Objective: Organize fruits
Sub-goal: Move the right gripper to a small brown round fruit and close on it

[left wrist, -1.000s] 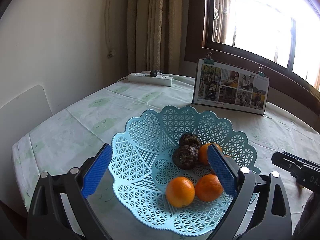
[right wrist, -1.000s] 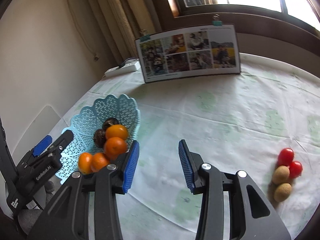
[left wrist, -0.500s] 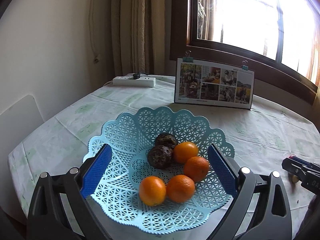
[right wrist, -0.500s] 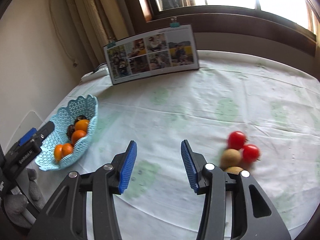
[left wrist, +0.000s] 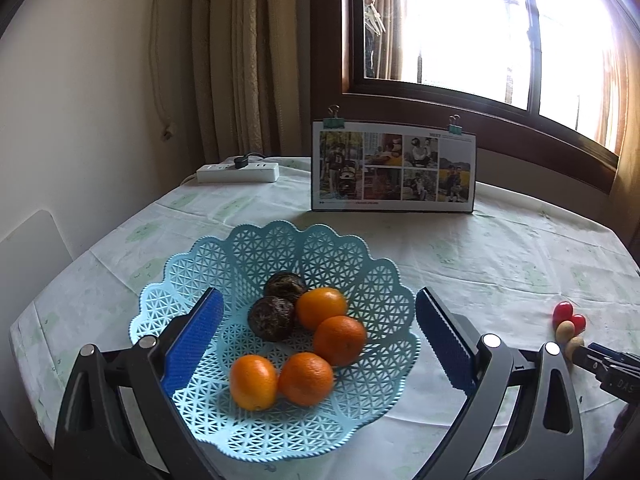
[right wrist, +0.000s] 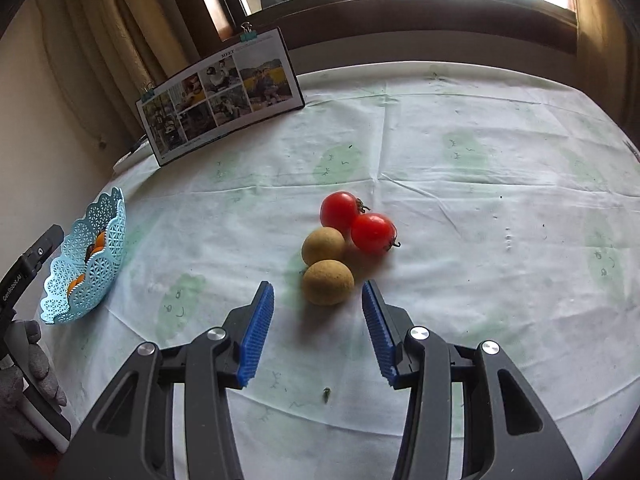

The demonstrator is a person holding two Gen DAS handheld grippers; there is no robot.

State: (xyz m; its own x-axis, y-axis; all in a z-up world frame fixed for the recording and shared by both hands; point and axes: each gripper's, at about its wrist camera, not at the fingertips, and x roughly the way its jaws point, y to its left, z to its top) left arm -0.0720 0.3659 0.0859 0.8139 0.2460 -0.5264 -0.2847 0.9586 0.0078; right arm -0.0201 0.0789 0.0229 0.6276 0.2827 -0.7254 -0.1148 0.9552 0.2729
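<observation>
- While the left gripper (left wrist: 316, 334) hangs spread wide at the bottom of its frame, the blue basket (left wrist: 362, 264) sits between its fingers, grasping nothing.
- Four oranges (left wrist: 339, 341) and two dark fruits (left wrist: 271, 317) lie in the basket, mid-frame.
- Right gripper (right wrist: 318, 302) is released at lower centre of its view, jaws apart, with the nearest brown fruit (right wrist: 328, 282) just ahead of its fingertips.
- A second brown fruit (right wrist: 322, 245) and two tomatoes (right wrist: 373, 233) cluster at frame centre on the counter (right wrist: 480, 184), touching.
- A photo board (right wrist: 218, 94) stands at upper left.
</observation>
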